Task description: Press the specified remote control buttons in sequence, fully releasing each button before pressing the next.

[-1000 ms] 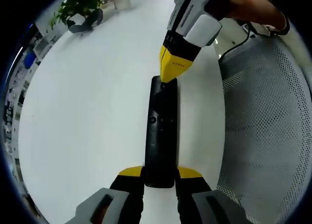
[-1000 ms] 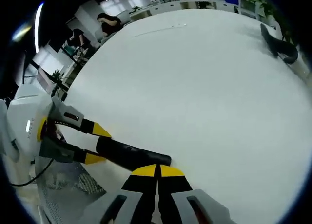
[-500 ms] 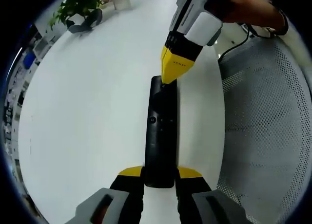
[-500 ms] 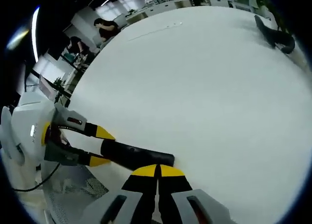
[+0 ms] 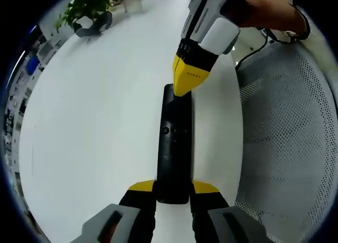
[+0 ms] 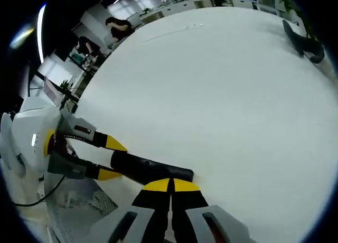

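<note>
**Claw tip set at the remote's far end**

On the left of the left gripper view a potted plant (image 5: 87,2) stands at the far edge of the white surface (image 5: 95,111). At centre the left claw (image 5: 173,188) grips the near end of the black remote control (image 5: 174,142), which lies lengthwise on the surface. The right claw (image 5: 186,83), its jaws pressed together on nothing, points down at the remote's far end; contact cannot be told. A mesh chair (image 5: 288,148) sits to the right.

Judged step: a button press near the far end. Next, the tip should lift fully clear, then shift to the following button while the left claw steadies the remote.
</note>
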Demonstrator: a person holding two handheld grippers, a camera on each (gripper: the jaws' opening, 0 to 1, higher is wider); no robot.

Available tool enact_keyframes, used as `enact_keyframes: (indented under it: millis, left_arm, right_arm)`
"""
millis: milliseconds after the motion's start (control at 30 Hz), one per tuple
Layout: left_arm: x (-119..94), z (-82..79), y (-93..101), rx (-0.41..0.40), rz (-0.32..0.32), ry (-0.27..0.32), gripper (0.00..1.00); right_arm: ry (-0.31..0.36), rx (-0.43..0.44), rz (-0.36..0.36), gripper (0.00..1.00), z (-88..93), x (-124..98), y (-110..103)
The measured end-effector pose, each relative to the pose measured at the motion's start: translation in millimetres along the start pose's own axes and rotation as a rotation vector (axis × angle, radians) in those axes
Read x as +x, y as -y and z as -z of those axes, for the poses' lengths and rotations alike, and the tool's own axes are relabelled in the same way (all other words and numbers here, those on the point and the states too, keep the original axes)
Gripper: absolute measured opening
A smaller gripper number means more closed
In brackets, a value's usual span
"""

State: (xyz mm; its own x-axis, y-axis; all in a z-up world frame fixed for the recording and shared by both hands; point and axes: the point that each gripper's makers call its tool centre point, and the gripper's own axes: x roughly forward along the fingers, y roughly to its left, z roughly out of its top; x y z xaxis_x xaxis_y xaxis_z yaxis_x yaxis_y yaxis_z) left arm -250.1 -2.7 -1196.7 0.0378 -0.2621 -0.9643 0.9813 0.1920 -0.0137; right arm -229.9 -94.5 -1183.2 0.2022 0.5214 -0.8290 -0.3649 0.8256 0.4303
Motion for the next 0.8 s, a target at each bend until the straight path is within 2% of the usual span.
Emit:
enact_keyframes:
  millis: [133,267,433,600,800]
  left_arm:
    - [0.2,-0.1,-0.6,0.002,0.001,-0.001,0.22]
    - [0.2,-0.3,-0.6,0.007,0.004,-0.002,0.22]
    - [0.1,-0.2,-0.8,0.006,0.009,0.0,0.22]
    - [0.0,-0.2,-0.8,0.002,0.008,0.008,0.22]
    - [-0.2,0.1,-0.4,-0.003,0.011,0.018,0.22]
  right_arm:
    - [-0.003,0.023,-0.006,0.0,0.5,-0.8,-0.2]
    - [-0.013,0.006,-0.003,0.0,0.3,-0.4,-2.0]
    - [-0.067,-0.041,0.034,0.0,-0.7,2.3,-2.0]
    - [-0.096,-0.052,0.066,0.0,-0.8,3.4,-1.8]
    - [-0.09,-0.039,0.073,0.0,-0.8,3.6,0.0]
